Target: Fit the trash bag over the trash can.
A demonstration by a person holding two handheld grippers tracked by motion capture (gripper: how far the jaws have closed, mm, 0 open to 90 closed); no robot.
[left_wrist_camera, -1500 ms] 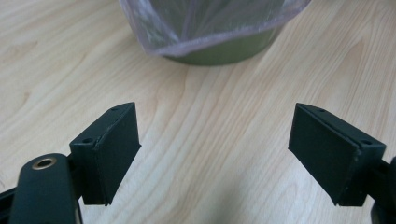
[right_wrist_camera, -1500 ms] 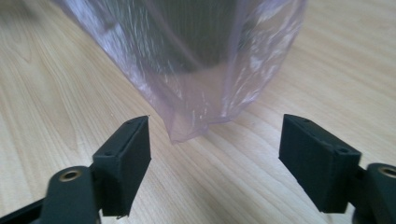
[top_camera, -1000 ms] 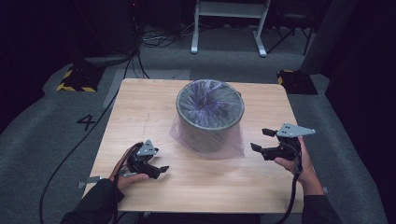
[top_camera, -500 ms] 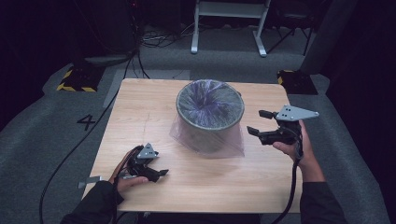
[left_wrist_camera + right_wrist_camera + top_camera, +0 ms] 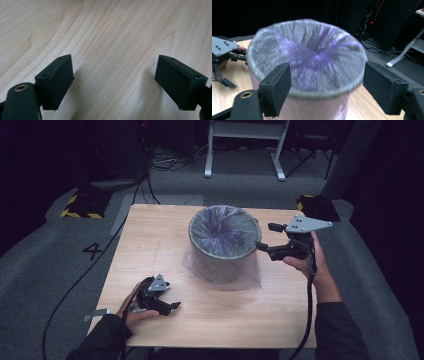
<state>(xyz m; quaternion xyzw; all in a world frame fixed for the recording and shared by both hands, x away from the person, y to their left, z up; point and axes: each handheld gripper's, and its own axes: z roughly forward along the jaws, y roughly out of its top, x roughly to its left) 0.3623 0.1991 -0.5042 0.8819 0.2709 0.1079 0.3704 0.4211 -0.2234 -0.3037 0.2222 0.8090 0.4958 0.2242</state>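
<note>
A grey round bin [image 5: 220, 265] stands mid-table, lined with a translucent purple bag [image 5: 222, 230] whose plastic drapes over the rim and down to the wood. My right gripper [image 5: 264, 236] hovers open at the bin's right rim, raised off the table. In the right gripper view its jaws [image 5: 327, 85] stand wide apart with the bag-covered rim [image 5: 312, 92] just beyond them, nothing between the pads. My left gripper [image 5: 171, 297] rests low at the table's front left, well away from the bin. Its jaws [image 5: 115, 82] are open over bare wood [image 5: 112, 37].
The wooden table [image 5: 150, 235] has free room left of and in front of the bin. On the grey floor are a black-and-yellow block [image 5: 82, 205], a black box [image 5: 317, 207], cables, a white frame's legs [image 5: 245, 150] and a painted 4 [image 5: 92, 251].
My right gripper has risen and moved in toward the bin's right rim. The left gripper has stayed put at the front left.
</note>
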